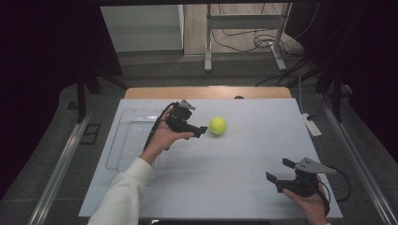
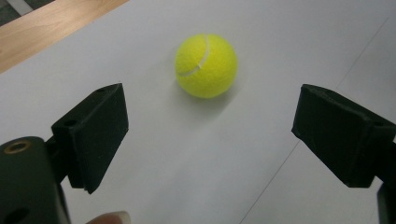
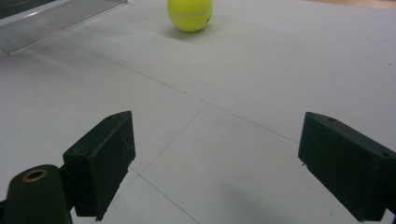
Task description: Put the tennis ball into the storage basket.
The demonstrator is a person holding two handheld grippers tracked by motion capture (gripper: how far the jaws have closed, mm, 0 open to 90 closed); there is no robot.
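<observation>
- High view: left tool wide, just beside the tennis ball mid-worktop; push forward so the jaws straddle it. Right tool wide, idle, well apart. Clear plastic tray at left.
- Left gripper view: ball fuzzy, round, ahead between the jaws; centre it, close gently, it could roll.
- Right gripper view: ball far off on smooth white sheet.

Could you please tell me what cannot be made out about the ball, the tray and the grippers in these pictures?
- Tennis ball: its far side and any printed mark, turned away in the left gripper view.
- Clear tray: its near corner, covered by the sleeve in the high view.
- Left gripper: its jaw gap, too small in the high view.
- Right gripper: its body, cut off by the bottom edge.
</observation>
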